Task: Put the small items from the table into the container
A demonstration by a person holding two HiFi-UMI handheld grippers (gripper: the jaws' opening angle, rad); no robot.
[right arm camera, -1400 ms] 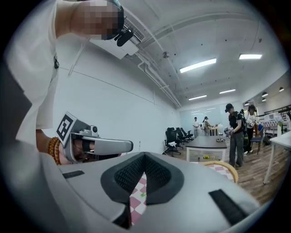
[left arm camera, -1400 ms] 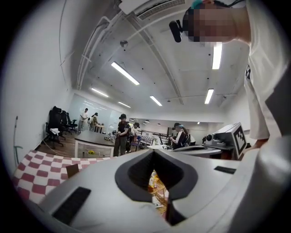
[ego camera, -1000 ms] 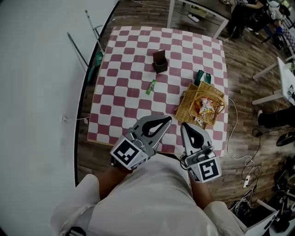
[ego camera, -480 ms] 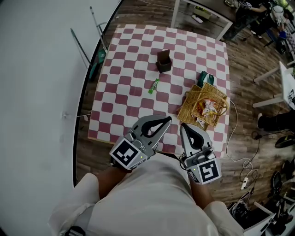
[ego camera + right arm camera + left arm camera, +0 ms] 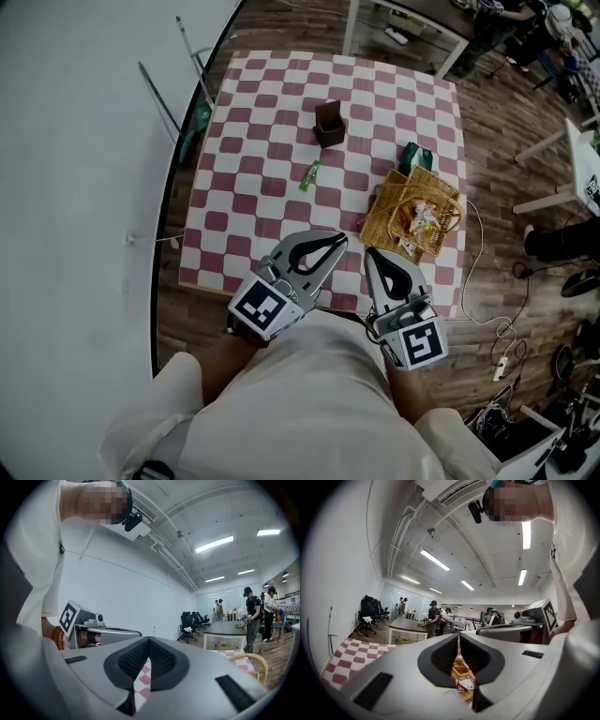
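On the red-and-white checked table [image 5: 253,141] lie a thin green packet [image 5: 308,175], a small brown box [image 5: 328,122] and a dark green pouch [image 5: 412,157], which leans against a woven basket [image 5: 380,220] holding snack packets. Both grippers hover side by side over the table's near edge, well short of the items. My left gripper [image 5: 338,240] is opening: a narrow slit shows between its jaws [image 5: 459,637], with nothing held. In the right gripper view my right gripper [image 5: 149,640] has its tips together and is empty; it is also in the head view [image 5: 367,253].
A white wall runs along the left of the table. Wooden floor, a white desk [image 5: 412,23] and seated people lie beyond the far edge. A cable [image 5: 487,281] trails on the floor to the right. The basket's rim [image 5: 248,658] shows in the right gripper view.
Both grippers stay over the near table edge, the left one's marker cube shifted slightly. Nothing on the table has moved.
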